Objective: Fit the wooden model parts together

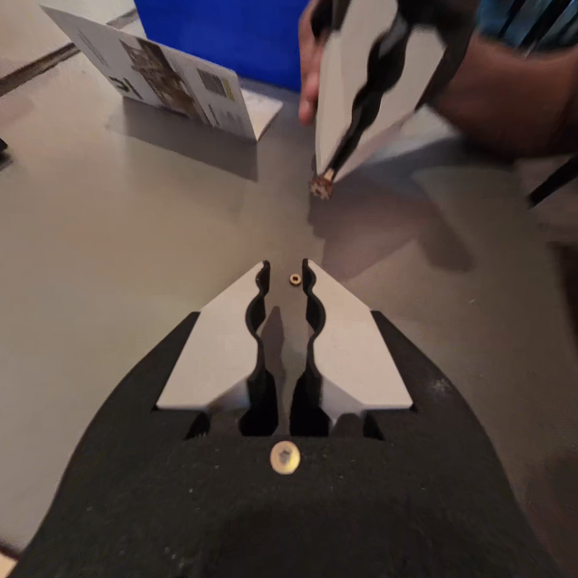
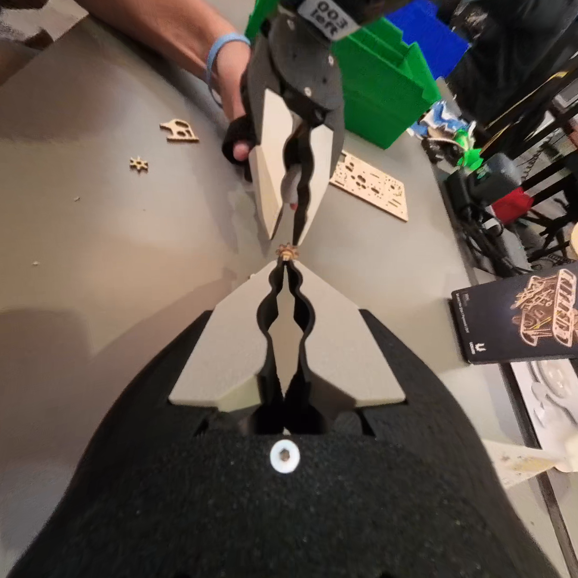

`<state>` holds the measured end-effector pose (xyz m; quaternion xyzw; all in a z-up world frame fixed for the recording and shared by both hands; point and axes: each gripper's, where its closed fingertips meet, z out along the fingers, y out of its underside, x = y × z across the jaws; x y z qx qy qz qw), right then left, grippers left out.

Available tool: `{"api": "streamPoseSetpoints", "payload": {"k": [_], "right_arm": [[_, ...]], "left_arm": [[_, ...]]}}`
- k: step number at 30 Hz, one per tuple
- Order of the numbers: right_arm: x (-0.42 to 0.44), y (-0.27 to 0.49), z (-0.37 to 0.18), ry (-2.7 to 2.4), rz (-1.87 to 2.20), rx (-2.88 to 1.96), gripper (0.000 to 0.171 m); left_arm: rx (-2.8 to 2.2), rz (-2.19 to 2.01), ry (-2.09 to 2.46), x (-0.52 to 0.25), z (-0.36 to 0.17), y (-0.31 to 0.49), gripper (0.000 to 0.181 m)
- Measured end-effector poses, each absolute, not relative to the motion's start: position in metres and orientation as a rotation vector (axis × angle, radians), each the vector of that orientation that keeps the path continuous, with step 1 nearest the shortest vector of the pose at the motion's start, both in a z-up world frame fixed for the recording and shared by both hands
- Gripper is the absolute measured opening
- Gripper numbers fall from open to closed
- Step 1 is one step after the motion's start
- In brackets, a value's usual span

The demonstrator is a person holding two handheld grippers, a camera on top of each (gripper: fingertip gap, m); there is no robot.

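Observation:
In the left wrist view my left gripper [image 1: 285, 264] is open and empty, low over the grey table [image 1: 125, 250]. A tiny wooden ring [image 1: 294, 279] lies on the table just inside its fingertips. My right gripper [image 1: 323, 175] hangs farther off to the upper right, shut on a small wooden gear [image 1: 322, 186]. In the right wrist view my right gripper [image 2: 285, 266] pinches that gear [image 2: 286, 251] at its tips. The left gripper [image 2: 284, 242] points down from above, its tips just beyond the gear. The ring is hidden there.
A wooden animal-shaped part [image 2: 179, 131] and a second small gear [image 2: 138, 163] lie at the left. A punched wooden sheet [image 2: 372, 187] and a black kit box [image 2: 516, 316] lie right. A green bin [image 2: 375, 93], a blue bin [image 1: 225, 37] and a folded leaflet [image 1: 175, 84] stand behind. The tips of one gripper are about 6 centimeters away from the tips of the other.

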<state>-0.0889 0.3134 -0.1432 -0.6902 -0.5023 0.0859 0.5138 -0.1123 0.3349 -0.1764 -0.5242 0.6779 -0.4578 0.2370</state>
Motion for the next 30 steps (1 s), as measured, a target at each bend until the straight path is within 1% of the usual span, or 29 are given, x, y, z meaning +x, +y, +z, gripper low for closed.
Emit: {"api": "streamPoseSetpoints", "payload": {"k": [5,8,14,21,23,28,30], "right_arm": [[-0.088,0.311,-0.148,-1.205,0.254,-1.667,0.002],[-0.084,0.313,-0.152,-1.186,0.283,-1.68,0.002],[-0.077,0.316,-0.157,-1.163,0.294,-1.699,0.002],[-0.074,0.318,-0.157,-1.137,0.315,-1.69,0.002],[-0.076,0.318,-0.151,-1.114,0.343,-1.66,0.002],[-0.09,0.317,-0.118,-0.948,0.555,-1.439,0.002],[-0.094,0.316,-0.104,-0.844,0.7,-1.368,0.002]], "left_arm": [[-1.39,-0.928,2.03,-0.108,-0.21,0.321,0.012],[-1.4,-0.912,2.025,-0.105,-0.212,0.322,0.013],[-1.391,-0.899,2.056,-0.105,-0.215,0.32,0.007],[-1.354,-0.837,2.073,-0.105,-0.218,0.319,0.006],[-1.342,-0.896,1.981,-0.101,-0.205,0.325,0.006],[-1.06,-1.254,1.502,-0.106,-0.109,0.34,0.006],[-0.974,-1.387,1.408,-0.114,-0.087,0.336,0.006]]}}
